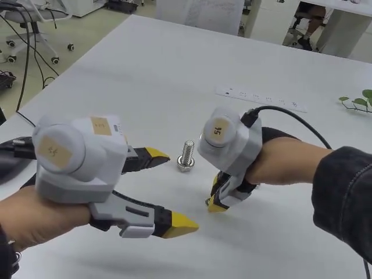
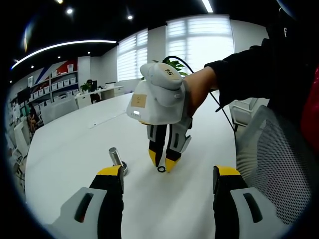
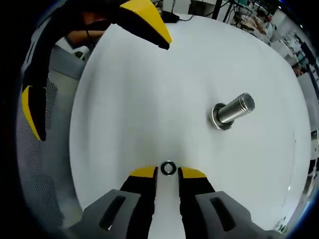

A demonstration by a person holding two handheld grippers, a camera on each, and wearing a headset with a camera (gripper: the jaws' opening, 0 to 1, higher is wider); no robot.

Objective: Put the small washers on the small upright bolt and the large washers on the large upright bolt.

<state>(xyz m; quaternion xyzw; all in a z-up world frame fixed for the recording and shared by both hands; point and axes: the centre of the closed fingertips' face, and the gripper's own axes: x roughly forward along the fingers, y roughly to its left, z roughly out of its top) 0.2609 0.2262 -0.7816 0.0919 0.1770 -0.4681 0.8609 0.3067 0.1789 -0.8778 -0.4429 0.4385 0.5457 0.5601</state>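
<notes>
White bench (image 1: 145, 75), office chair (image 1: 26, 16) beyond; left hand-held gripper (image 1: 170, 189) released, right hand-held gripper (image 1: 216, 203) flanking a washer (image 3: 168, 168), grip unclear.

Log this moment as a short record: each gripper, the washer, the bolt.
left gripper: jaws wide open, nothing between them
right gripper: pointed down at the table, jaws narrowed on either side of the small washer; a firm grip cannot be confirmed
small washer: flat on the table, between the right jaws' tips
upright bolt: standing on its head between the two grippers, apart from the small washer
</notes>
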